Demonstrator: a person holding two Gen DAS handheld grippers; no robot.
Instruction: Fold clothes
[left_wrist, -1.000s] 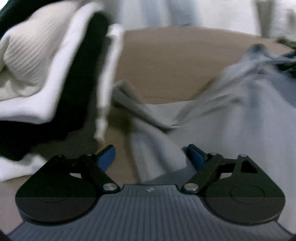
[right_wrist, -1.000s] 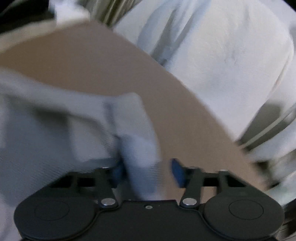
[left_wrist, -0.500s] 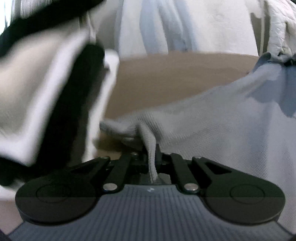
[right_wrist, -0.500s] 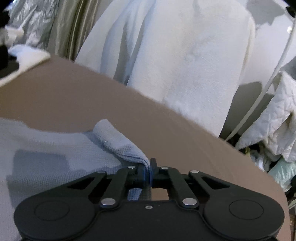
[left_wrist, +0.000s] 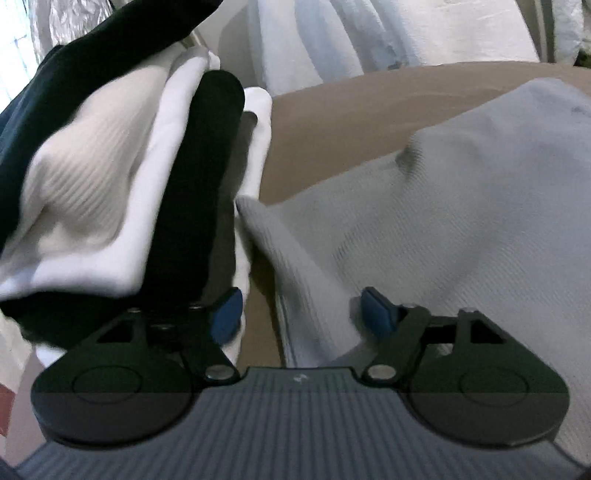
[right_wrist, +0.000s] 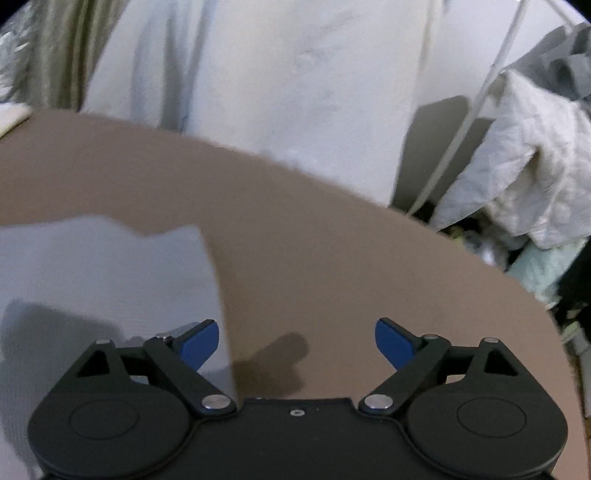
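Brown table (right_wrist: 314, 236) bears grey garment (left_wrist: 461, 229), folded stack (left_wrist: 122, 177).

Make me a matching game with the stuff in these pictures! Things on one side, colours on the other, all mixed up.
Things:
1. table top
2. garment lying flat
3. gripper pads
4. ribbed top in the pile

Colours:
A. blue
B. cream
C. brown
D. pale grey

Pairs: 1-C, 2-D, 3-A, 4-B
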